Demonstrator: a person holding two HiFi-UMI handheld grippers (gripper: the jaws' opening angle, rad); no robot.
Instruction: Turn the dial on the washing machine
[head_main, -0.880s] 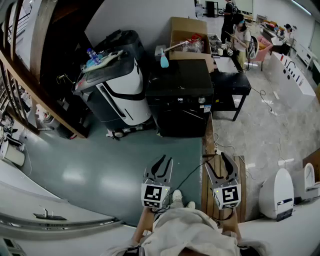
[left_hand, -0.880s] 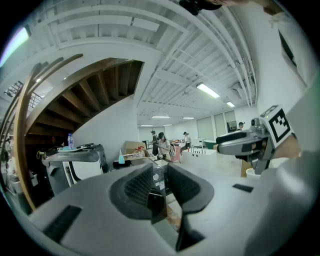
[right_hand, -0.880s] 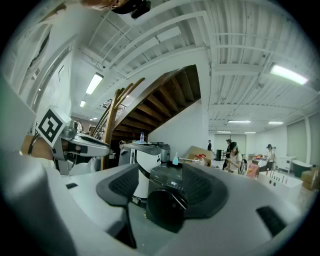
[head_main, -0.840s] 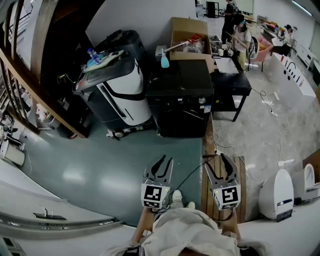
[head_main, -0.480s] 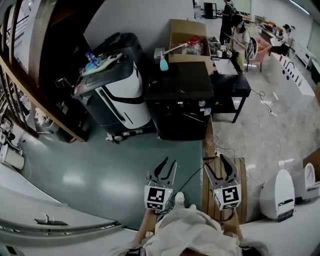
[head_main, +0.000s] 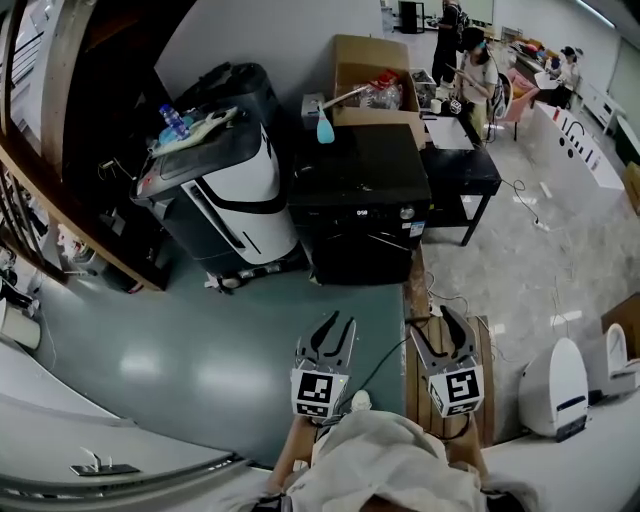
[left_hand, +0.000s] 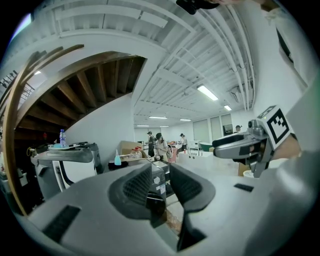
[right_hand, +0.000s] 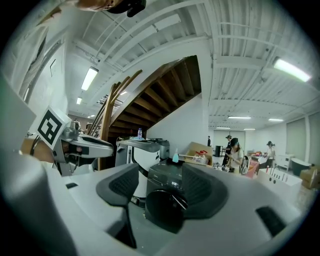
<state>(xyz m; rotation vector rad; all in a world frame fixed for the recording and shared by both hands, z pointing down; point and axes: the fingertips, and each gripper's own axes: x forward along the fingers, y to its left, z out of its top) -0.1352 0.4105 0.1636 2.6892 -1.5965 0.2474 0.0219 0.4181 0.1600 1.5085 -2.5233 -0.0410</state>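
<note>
A black front-loading washing machine stands against the far wall, its small round dial at the right end of the front panel. Both grippers hover low over the floor, well short of the machine. My left gripper is open and holds nothing. My right gripper is also open and empty. In the left gripper view the washing machine and its dial show far off between the jaws. The right gripper view frames the machine's door between the spread jaws.
A white-and-black appliance stands left of the machine, with an open cardboard box behind it. A black table sits to its right. Wooden boards and a cable lie on the floor. White units stand at right. People work in the far background.
The head view has drifted a little, so the machines sit slightly left of before. My left gripper has shifted slightly right and down in the picture. Both grippers remain open.
</note>
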